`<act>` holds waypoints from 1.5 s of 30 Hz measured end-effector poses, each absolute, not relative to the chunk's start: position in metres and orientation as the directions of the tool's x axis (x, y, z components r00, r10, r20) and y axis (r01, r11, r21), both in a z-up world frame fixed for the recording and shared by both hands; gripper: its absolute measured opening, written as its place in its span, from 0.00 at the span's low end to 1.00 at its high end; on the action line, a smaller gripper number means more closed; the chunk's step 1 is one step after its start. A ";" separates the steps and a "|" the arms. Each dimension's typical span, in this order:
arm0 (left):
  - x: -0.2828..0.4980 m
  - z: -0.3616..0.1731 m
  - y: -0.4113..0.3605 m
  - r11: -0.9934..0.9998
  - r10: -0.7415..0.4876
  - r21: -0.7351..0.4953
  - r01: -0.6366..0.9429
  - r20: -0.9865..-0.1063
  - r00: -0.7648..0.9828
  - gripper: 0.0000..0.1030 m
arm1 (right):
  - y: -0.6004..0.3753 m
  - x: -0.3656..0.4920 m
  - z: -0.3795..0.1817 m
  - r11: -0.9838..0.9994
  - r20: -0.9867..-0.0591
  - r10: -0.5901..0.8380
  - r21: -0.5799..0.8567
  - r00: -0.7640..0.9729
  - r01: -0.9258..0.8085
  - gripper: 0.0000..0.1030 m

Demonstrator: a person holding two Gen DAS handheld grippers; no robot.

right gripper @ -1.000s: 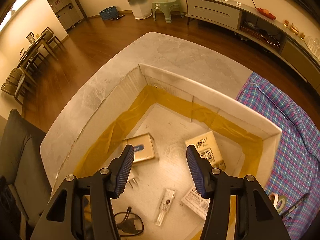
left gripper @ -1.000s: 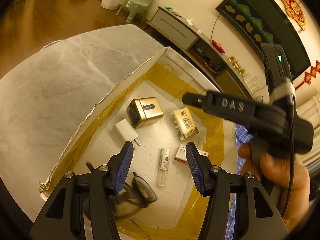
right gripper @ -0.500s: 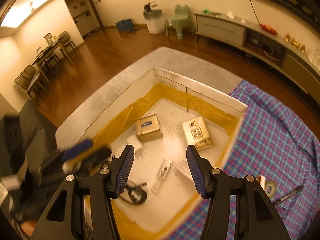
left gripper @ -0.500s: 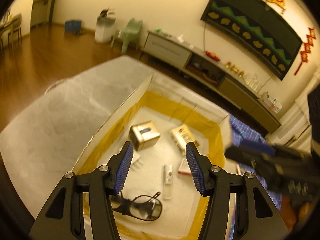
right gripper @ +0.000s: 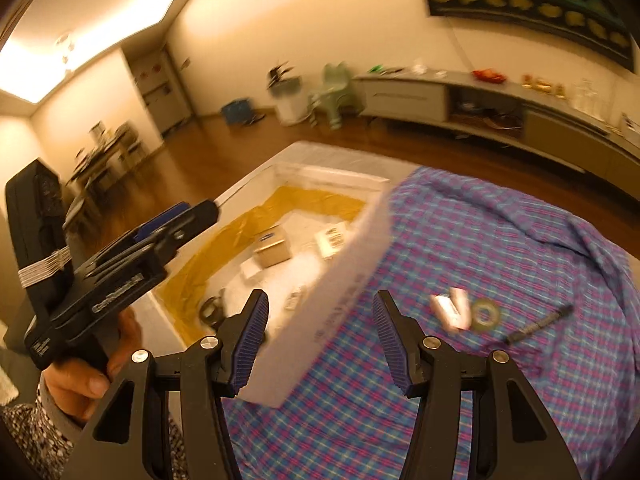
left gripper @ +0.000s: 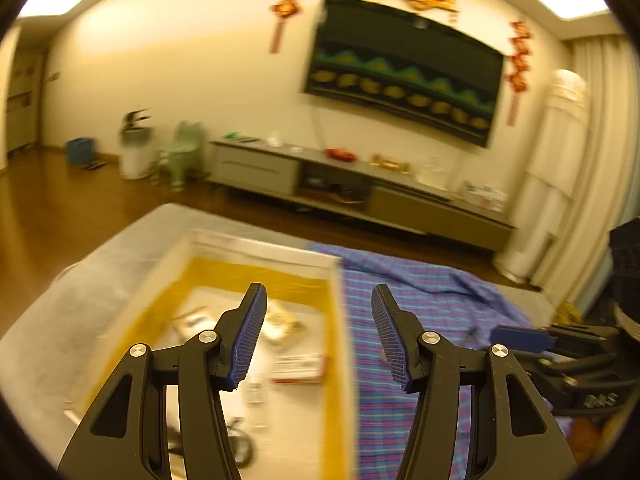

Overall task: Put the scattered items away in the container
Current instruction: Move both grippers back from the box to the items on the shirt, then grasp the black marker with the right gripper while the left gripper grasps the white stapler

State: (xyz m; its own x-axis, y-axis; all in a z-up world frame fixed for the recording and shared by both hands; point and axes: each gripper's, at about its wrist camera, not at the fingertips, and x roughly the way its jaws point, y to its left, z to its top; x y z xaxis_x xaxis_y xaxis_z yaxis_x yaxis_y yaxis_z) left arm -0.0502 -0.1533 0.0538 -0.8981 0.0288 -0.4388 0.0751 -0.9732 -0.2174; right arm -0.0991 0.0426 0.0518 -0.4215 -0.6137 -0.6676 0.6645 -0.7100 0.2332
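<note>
Left claw (left gripper: 318, 334): I hold it level above the box's right wall, fingers wide apart, nothing between them.
Right claw (right gripper: 320, 340): also spread wide and empty, raised over the box's near corner and the cloth (right gripper: 500, 248).
Box (right gripper: 352, 276): on the bench, several small items inside.
Loose items: tape (right gripper: 486, 314) and pen (right gripper: 540, 324) lie on the cloth, outside the box.

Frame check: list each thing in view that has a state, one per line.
Left gripper: open, empty, above the box's right wall.
Right gripper: open, empty, over the cloth.
Box: open-topped, items inside.
Gold tin: in the box.
Glasses: in the box.
Tape roll: on the cloth, outside the box.
Pen: on the cloth, outside.
Cloth: spread, wrinkled.
</note>
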 end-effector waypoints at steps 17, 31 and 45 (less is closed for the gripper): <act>-0.117 -0.013 -0.032 -0.969 0.233 -0.224 -0.109 -0.664 -0.711 0.56 | 0.168 -0.170 -0.057 -0.881 -0.781 -0.461 0.349 -0.420 0.319 0.54; -0.187 -0.085 -0.025 -0.981 0.143 -0.193 0.016 -0.781 -0.608 0.57 | 0.175 -0.249 -0.095 -0.917 -0.820 -0.398 0.344 -0.412 0.202 0.54; -0.220 -0.122 -0.009 -0.989 0.090 -0.138 0.045 -0.824 -0.560 0.59 | 0.150 -0.284 -0.121 -0.954 -0.853 -0.260 0.157 -0.453 0.254 0.43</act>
